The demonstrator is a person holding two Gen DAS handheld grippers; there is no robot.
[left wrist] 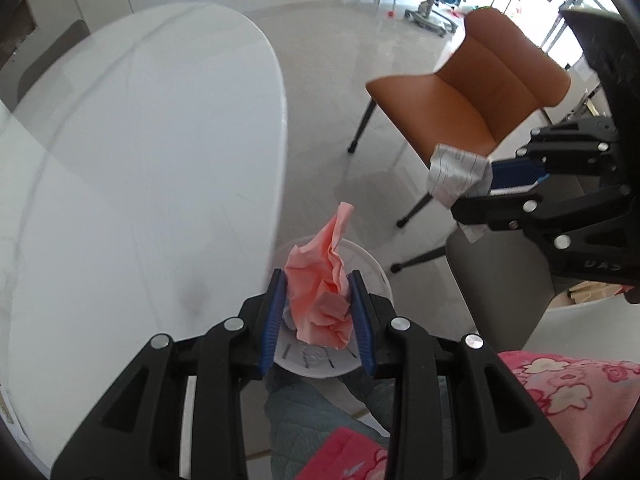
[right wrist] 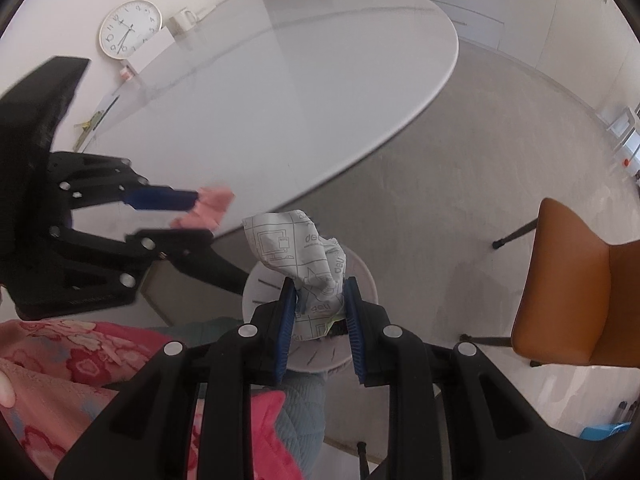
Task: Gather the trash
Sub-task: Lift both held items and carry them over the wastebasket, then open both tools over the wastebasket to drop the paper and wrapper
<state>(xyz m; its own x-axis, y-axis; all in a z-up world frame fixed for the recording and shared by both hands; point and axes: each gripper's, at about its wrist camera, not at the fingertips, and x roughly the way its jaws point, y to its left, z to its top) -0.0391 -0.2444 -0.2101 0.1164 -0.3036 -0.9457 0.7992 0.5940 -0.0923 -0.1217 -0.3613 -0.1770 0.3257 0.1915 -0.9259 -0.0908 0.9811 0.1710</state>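
Left gripper [left wrist: 318, 286]: jaws clamped on crumpled pink paper [left wrist: 320, 292]. Right gripper [right wrist: 320, 294]: jaws clamped on printed grey wrapper [right wrist: 300, 248]. Both above white bin [left wrist: 374, 268].

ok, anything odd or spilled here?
No spills. One oddity: a wall clock sits tilted at the table's far edge. Both grippers grip crumpled paper, pink left, printed right, above the bin.
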